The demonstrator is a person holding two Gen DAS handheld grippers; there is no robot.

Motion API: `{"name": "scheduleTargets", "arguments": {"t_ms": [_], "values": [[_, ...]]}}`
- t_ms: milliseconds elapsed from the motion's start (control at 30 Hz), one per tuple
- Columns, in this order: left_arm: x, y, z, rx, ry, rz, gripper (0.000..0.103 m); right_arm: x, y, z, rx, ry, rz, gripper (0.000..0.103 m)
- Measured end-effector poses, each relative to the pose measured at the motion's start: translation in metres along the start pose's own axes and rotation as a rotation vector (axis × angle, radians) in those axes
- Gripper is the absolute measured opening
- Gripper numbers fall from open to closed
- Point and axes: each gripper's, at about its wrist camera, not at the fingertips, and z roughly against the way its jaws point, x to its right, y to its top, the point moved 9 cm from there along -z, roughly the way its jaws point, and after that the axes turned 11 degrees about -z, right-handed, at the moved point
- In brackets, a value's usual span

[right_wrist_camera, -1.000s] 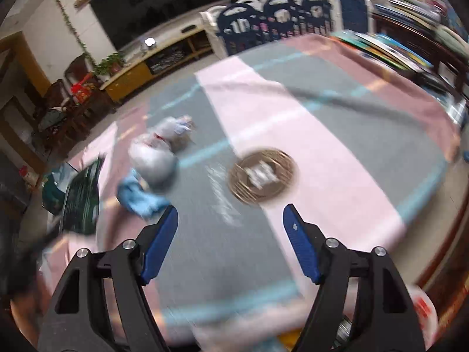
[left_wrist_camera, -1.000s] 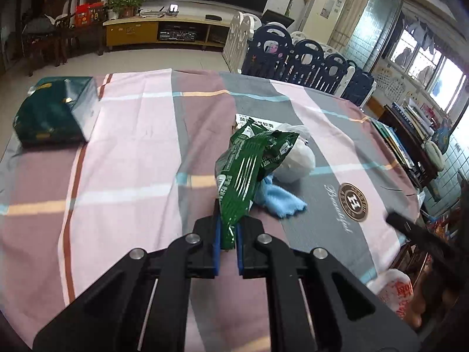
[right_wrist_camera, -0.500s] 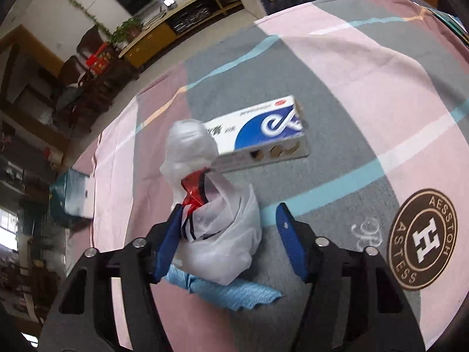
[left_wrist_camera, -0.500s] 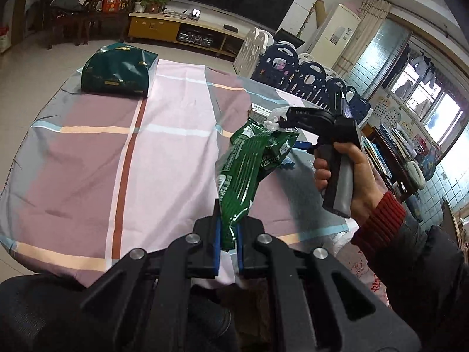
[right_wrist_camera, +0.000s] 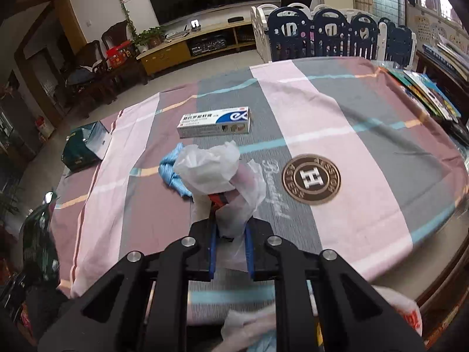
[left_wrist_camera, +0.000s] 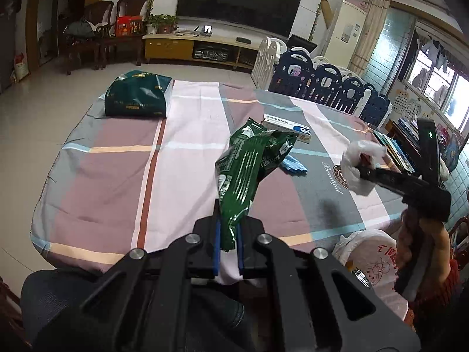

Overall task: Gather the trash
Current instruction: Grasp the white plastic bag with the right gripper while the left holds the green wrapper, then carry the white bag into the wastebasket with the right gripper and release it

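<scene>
My left gripper [left_wrist_camera: 228, 246] is shut on the lower end of a crumpled green snack wrapper [left_wrist_camera: 249, 170], held up over the near part of the striped tablecloth [left_wrist_camera: 187, 135]. My right gripper [right_wrist_camera: 230, 243] is closing its jaws, and its blue pads pinch a white plastic bag [right_wrist_camera: 217, 170] with something red inside. In the left wrist view that bag [left_wrist_camera: 359, 161] hangs above the table's right side, off the cloth. A blue rag [right_wrist_camera: 171, 173] and a white-and-blue medicine box [right_wrist_camera: 215, 121] lie on the table.
A white bag with red print [left_wrist_camera: 369, 261] hangs open below the table's near right edge. A dark green gift bag [left_wrist_camera: 137, 98] stands at the far left corner. Books [right_wrist_camera: 425, 91] are stacked along the right edge. A play fence [right_wrist_camera: 337, 35] stands behind the table.
The right gripper went from wide open around the white plastic bag to pinching it and lifted it off the table. The left gripper drew back from the table with the green wrapper.
</scene>
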Motion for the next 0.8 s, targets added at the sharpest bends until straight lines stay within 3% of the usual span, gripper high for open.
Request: {"name": "scheduleTargets", "arguments": {"t_ms": [267,633,800], "values": [[0.012,0.004,0.019,0.044,0.005,-0.035,0.009,0.006,-0.047,0.049,0.041,-0.031,-0.008,0.016],[0.014,0.006,0.027,0.062,0.009,-0.038,0.009,0.008,-0.060,0.059,0.058,-0.097,0.009,0.016],[0.013,0.005,0.028,0.061,0.008,-0.034,0.009,0.007,-0.064,0.058,0.041,-0.087,0.006,0.016]]}}
